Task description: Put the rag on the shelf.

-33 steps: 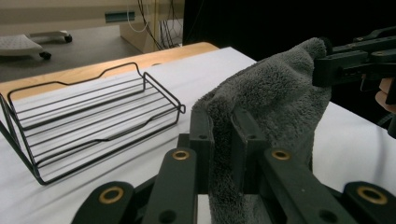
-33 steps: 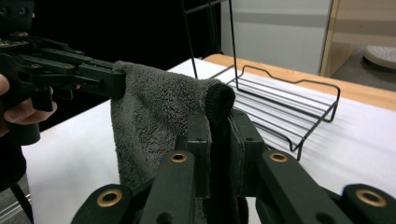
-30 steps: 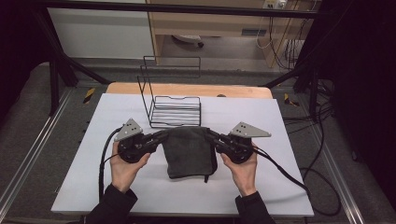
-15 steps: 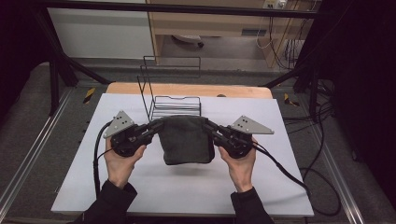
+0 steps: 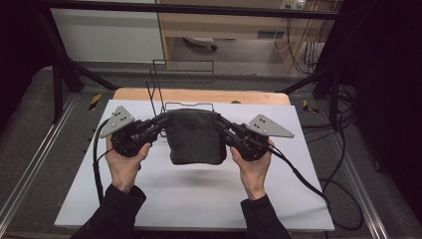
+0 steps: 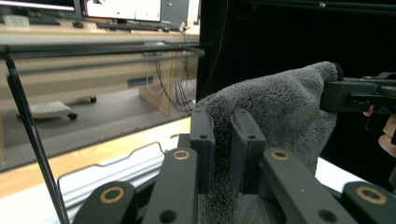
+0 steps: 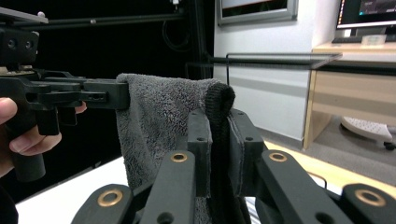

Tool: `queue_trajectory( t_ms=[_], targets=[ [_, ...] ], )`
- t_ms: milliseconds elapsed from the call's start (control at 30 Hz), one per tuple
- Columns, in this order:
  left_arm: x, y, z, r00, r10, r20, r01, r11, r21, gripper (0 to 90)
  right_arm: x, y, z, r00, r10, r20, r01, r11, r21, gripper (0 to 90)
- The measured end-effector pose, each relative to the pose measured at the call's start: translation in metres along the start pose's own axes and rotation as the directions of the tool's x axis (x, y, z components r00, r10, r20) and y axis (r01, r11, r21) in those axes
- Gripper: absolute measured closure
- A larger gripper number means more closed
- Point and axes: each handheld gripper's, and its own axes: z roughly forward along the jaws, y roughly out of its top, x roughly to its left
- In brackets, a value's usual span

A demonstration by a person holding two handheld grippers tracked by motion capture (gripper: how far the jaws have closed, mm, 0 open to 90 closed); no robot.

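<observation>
Left gripper [image 5: 160, 122] and right gripper [image 5: 222, 124], each clamped tight on a top corner of the grey towel [image 5: 194, 137], hold it hanging above the table [image 5: 199, 194]; soft, light and limp, it seems best gripped at corners

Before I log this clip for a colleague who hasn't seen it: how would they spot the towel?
Find the white table. Above its middle, the dark grey towel hangs folded between the left gripper and right gripper, each pinching an upper corner. It is soft and fuzzy, unlike the bare wire rack behind.
</observation>
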Motion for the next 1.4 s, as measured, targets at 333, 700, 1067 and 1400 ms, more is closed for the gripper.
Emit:
queue_trajectory(
  t_ms=[333,700,1067,1400],
  targets=[
    [0.004,0.022,-0.002,0.9998,0.012,-0.013,-0.013,0.9987,-0.048,80.8,0.002,0.019,0.009,0.9998,-0.009,0.020,0.011,0.998,-0.068,81.3],
    [0.014,0.046,-0.005,0.9993,0.014,-0.035,-0.018,0.9925,-0.121,80.9,0.005,0.043,0.023,0.9986,-0.037,0.037,0.042,0.992,-0.122,81.3],
    [0.023,0.072,-0.006,0.9976,0.016,-0.068,-0.028,0.9828,-0.183,80.9,0.009,0.074,0.039,0.9955,-0.071,0.061,0.081,0.982,-0.172,81.4],
    [0.029,0.094,-0.002,0.9967,0.009,-0.080,-0.027,0.9742,-0.224,81.0,0.007,0.098,0.051,0.9942,-0.078,0.074,0.092,0.974,-0.209,81.5]
  ],
)
